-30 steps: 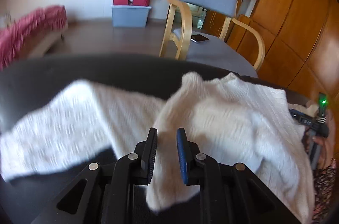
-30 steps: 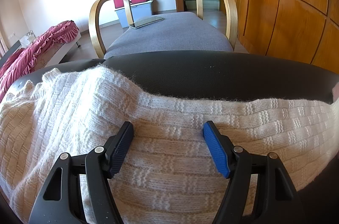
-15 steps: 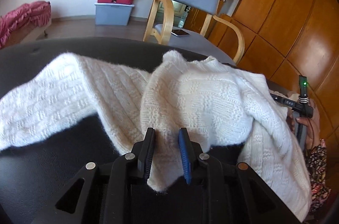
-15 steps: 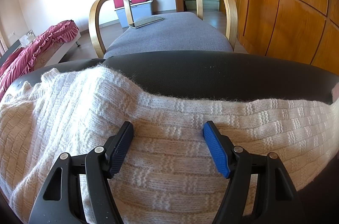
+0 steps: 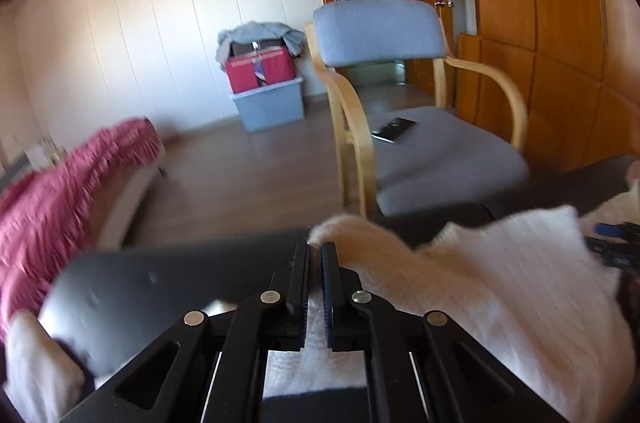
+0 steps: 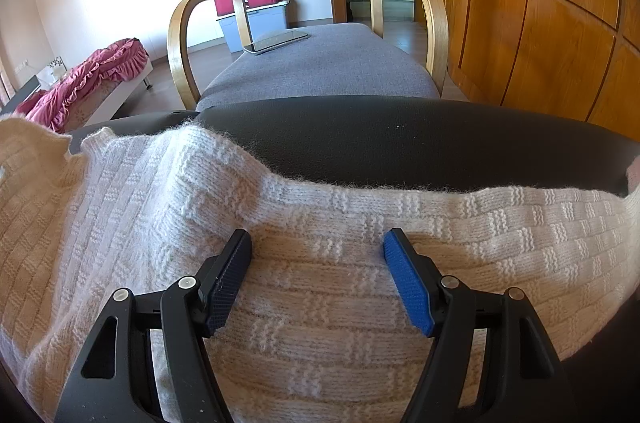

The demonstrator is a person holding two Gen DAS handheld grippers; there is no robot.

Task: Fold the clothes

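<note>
A cream knitted sweater [image 6: 320, 263] lies spread over a black table [image 6: 400, 139]. My left gripper [image 5: 315, 247] is closing on a fold of the sweater [image 5: 500, 283], which is pinched between its pads and lifted off the table. The cloth trails down to the right from the pinch. My right gripper [image 6: 318, 243] stands open, its fingers wide apart and resting on the flat knit. The right gripper's tip shows at the right edge of the left wrist view.
A grey armchair [image 6: 316, 63] with wooden arms stands just beyond the table's far edge [image 5: 180, 251], a phone [image 6: 276, 41] on its seat. A bed with a pink cover [image 5: 60, 191] is at left, a wooden wardrobe [image 6: 540, 23] at right, storage boxes [image 5: 268, 91] by the wall.
My left gripper closed on a fold of the sweater and rose with it, swinging so the room now fills its view. The right gripper held still; the sweater's left part bunched upward.
</note>
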